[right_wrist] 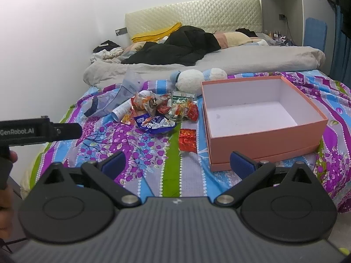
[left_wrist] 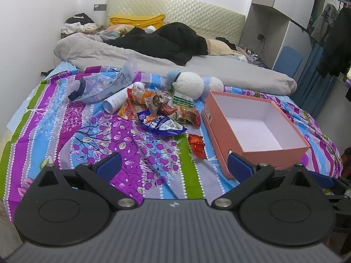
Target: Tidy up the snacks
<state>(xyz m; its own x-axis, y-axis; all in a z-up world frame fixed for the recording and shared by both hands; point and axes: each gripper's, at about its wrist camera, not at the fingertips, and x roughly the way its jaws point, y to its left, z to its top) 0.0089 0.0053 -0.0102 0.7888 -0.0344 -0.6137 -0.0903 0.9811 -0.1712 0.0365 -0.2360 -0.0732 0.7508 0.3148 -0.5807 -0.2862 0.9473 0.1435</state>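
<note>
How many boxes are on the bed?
1: the pink box, open and empty, sits on the flowery sheet, right of the snack pile.

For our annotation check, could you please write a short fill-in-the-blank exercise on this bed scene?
1. The pink box holds ____ snacks so far.
2. The single red packet lies between the box and the ____ bag.
3. Both the left gripper and the right gripper are ____.
4. Behind the snack pile lies a white ____ toy.

Missing words: no; blue; open; plush
</note>
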